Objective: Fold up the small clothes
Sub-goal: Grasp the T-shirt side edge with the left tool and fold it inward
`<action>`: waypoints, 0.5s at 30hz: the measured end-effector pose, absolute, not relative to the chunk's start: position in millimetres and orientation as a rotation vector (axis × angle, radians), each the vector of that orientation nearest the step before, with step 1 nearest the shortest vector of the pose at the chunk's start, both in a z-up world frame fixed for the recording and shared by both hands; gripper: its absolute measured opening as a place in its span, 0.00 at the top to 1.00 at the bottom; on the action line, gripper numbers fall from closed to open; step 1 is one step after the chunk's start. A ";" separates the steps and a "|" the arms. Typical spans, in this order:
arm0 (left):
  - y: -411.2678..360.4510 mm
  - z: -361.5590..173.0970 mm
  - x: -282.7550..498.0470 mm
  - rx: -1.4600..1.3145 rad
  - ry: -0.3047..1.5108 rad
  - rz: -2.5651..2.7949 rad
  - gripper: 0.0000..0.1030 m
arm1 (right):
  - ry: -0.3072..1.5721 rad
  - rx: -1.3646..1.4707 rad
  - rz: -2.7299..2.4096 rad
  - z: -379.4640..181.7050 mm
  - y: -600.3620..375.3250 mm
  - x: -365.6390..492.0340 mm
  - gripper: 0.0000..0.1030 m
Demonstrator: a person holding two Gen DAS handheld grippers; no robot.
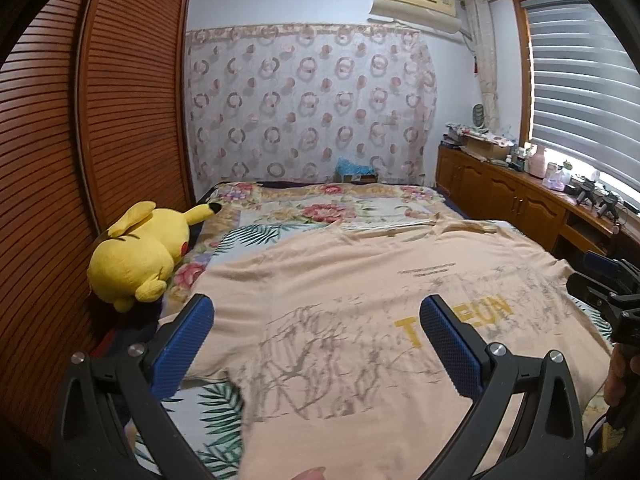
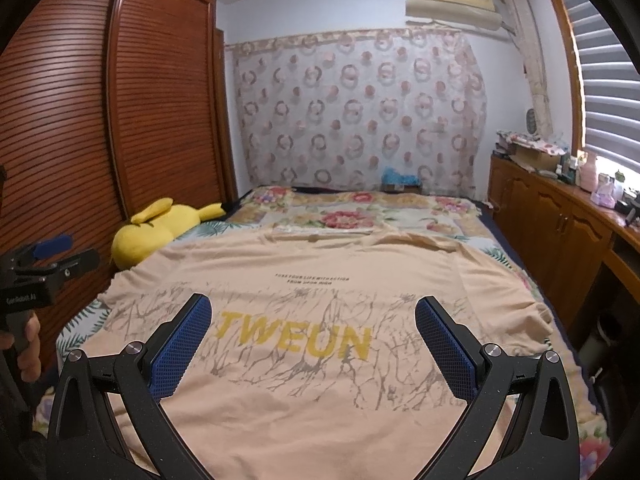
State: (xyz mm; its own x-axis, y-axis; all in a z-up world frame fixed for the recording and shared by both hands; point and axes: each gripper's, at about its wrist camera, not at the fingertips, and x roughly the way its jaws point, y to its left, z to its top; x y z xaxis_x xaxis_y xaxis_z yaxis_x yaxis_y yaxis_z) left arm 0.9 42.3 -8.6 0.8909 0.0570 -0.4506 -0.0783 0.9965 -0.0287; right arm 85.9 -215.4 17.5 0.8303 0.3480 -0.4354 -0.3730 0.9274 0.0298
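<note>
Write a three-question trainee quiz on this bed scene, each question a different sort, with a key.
1. True or false: the left gripper is shut on the T-shirt.
2. Which side of the bed holds the yellow plush toy? A. wardrobe side B. window side
3. Fill in: the yellow word printed on the T-shirt reads ____.

Key: 1 false, both it and the right gripper are open above the flat-spread shirt; 2 A; 3 TWEUN.
</note>
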 end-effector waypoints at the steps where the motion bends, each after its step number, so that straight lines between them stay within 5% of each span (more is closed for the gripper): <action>1: 48.7 -11.7 2.2 -0.047 0.476 0.078 0.00 | 0.458 -0.062 0.388 15.8 -212.4 88.7 0.00; 15: 99.3 -55.0 17.6 -0.075 0.590 0.111 0.00 | 0.563 -0.115 0.464 -21.6 -178.1 113.8 0.00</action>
State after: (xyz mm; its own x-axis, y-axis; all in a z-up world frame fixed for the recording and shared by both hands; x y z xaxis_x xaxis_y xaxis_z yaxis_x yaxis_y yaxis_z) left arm 17.6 99.3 -55.0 0.8255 0.0832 -0.5583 -0.1261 0.9913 -0.0387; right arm 113.8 -178.1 -21.6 0.7460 0.3918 -0.5385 -0.4538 0.8909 0.0195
